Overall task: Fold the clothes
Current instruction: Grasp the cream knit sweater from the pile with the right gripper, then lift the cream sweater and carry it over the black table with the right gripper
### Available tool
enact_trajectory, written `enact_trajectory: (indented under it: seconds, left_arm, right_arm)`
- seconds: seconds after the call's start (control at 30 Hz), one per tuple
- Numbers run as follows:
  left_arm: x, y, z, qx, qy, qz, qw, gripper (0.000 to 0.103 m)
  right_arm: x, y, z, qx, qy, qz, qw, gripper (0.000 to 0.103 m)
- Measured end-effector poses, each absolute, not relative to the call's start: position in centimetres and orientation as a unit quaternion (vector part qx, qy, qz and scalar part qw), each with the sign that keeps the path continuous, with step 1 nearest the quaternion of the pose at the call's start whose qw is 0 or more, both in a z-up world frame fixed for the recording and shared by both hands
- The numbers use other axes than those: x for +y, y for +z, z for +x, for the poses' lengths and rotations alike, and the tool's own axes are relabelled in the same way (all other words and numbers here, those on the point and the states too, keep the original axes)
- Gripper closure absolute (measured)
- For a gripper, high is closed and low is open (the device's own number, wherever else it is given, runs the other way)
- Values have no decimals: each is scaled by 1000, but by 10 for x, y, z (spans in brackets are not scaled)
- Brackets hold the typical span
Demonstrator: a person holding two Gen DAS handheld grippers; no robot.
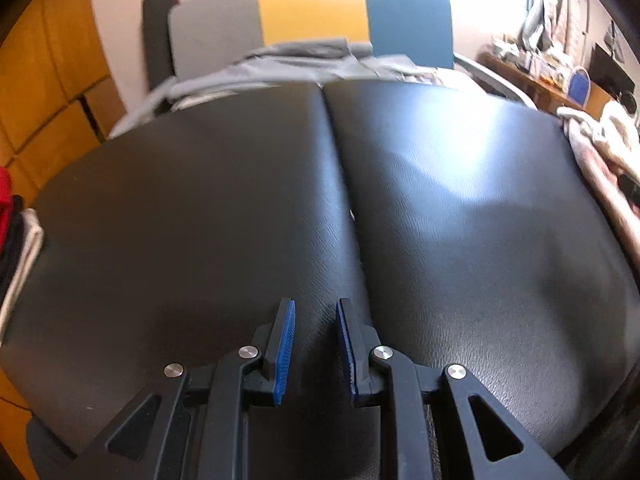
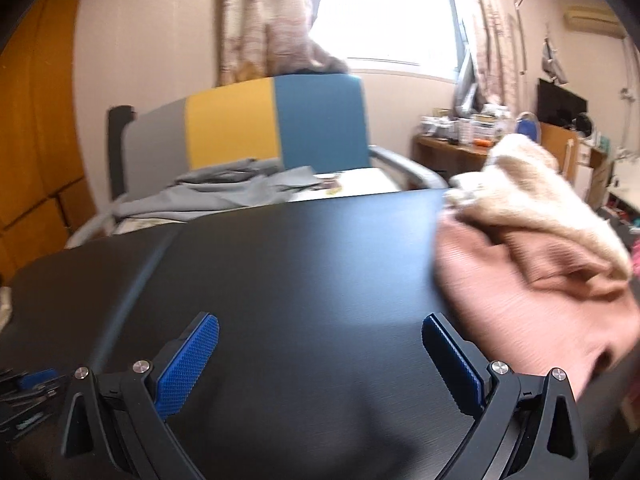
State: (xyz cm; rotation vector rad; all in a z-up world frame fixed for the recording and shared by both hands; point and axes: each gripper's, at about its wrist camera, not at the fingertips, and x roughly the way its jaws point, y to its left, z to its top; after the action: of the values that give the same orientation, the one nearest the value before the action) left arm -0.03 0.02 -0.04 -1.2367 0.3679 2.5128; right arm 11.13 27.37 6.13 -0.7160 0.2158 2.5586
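A: Where are the clothes?

B: A loose heap sits at the right edge of the black padded table [image 2: 304, 256]: a pink garment [image 2: 532, 300] with a cream one [image 2: 548, 200] bunched on top. In the left wrist view the same heap shows at the far right edge [image 1: 600, 148].

A: Which way does the pink one point?

B: Hard to say. It is crumpled, with no clear long axis; the mass runs roughly from the near right edge toward the far right corner. I can't pick out a collar or hem.

A: And the claws?

B: The right gripper [image 2: 320, 356] is spread wide, empty, with the pink cloth just beside its right finger. The left gripper [image 1: 316, 344] is narrowed to a small gap, holding nothing, over the seam in the padding.

A: Risks?

B: Grabbing a bunched fold could lift both garments together, or drag the heap off the right edge. Folded clothes [image 1: 16, 232] sit at the left edge; grey cloth [image 2: 224, 192] lies on the chair beyond.
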Motion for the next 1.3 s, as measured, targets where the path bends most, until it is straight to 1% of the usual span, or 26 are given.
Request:
enact_trajectory:
  seconds: [0.13,0.23,0.33,0.4,0.47,0.53,0.63,0.73,0.8,0.87,0.93,1.0,1.03,1.1,1.2,1.3]
  left_arm:
    - [5,-11,-8,147,882,-418,159,77]
    - [9,-18,-13,161,885,-408,160,76]
    - [14,-22,-4,158,888,-399,165,74]
    - [18,-23,12,146,891,-394,171,71]
    - [20,-18,15,137,890,-396,179,63]
    - [27,-19,17,146,890,-393,180,58]
    - [29,-22,22,155,893,-385,175,58]
    - [28,-22,21,147,893,-387,178,58]
    - [28,-22,20,146,892,-388,180,58]
    - [27,-21,19,143,892,-387,183,58]
    - [27,-21,18,142,892,-387,187,58]
    - [26,-21,18,144,889,-389,194,58]
    - [24,-20,18,141,888,-390,200,58]
    - [19,-16,16,125,884,-397,213,58]
    - [6,-11,11,80,875,-418,231,58]
    - [-4,-7,6,47,867,-432,243,58]
  right_arm:
    - [322,62,122,58,915,-285,279,1]
    - [342,61,123,45,896,-305,318,6]
    - [376,73,123,39,881,-294,369,6]
    - [400,82,123,36,872,-283,398,6]
    - [420,90,116,33,865,-281,415,5]
    - [445,94,101,25,858,-295,419,4]
    - [469,88,80,2,848,-319,423,4]
    - [488,79,61,-28,826,-350,442,4]
    - [498,78,60,-2,827,-355,436,6]
    - [506,79,58,28,828,-359,429,26]
    - [509,86,59,42,834,-353,422,67]
    - [510,96,66,62,841,-342,414,82]
    - [512,100,75,85,847,-331,408,87]
    - [524,118,90,156,855,-295,397,90]
    - [533,135,121,267,861,-233,364,91]
    - [534,148,141,375,862,-160,301,91]
